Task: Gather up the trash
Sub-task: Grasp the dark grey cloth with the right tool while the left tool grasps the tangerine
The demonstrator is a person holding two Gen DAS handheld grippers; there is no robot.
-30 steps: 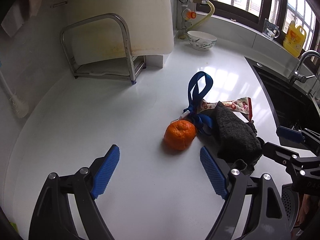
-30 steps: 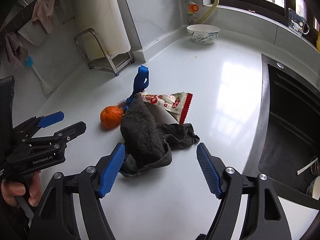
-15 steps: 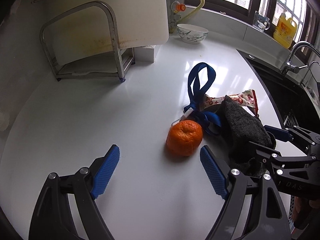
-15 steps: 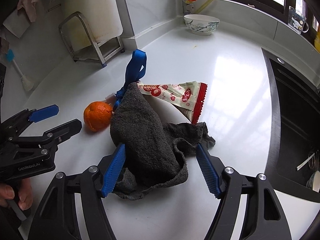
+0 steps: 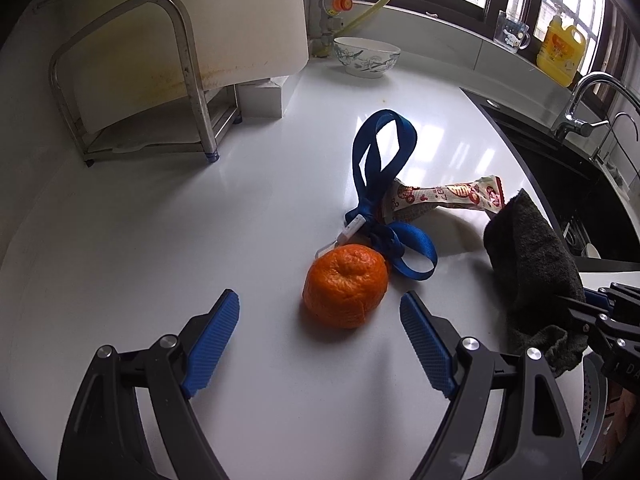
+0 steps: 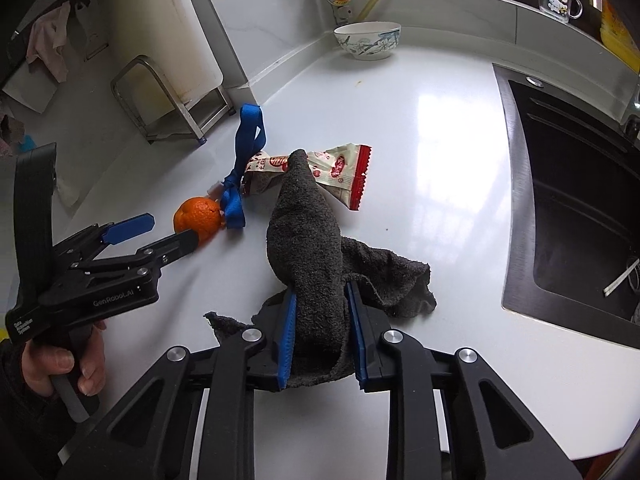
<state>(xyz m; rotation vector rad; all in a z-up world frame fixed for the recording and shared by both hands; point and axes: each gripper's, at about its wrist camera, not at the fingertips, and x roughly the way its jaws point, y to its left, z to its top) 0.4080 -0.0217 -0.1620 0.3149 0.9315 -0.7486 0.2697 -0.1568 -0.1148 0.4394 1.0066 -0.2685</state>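
1. My right tool [image 6: 320, 332] is closing on the dark grey cloth [image 6: 308, 248]; both blue pads already press a fold of it, the rest draped on the white bench [image 6: 440, 128].
2. My left tool [image 5: 320, 344] stands wide open, nothing between its pads; the orange [image 5: 346, 286] sits on the bench just ahead of it, nearer the right pad, not touched.
3. Trash on the bench: one snack wrapper [image 6: 336, 172], red and cream, flat, its near end under the tip of the cloth. One blue strap [image 5: 380, 184], looped, lies beside the wrapper; its lower loop touches the orange.
4. Containers: one patterned bowl [image 5: 366, 58] at the back of the bench near the wall pipes; I cannot see what it holds. One black sink [image 6: 580, 208] to the right, with a pale stick-like item low inside. One yellow jug [image 5: 560, 50] and one clear mug [image 5: 512, 32] on the window sill; contents not readable.
5. One metal rack [image 5: 188, 80] holds one pale board upright at the back left.
6. Count: one orange, one wrapper, one strap, one cloth, one bowl, two tools.
7. My left hand [image 6: 64, 364] grips the left tool's handle.
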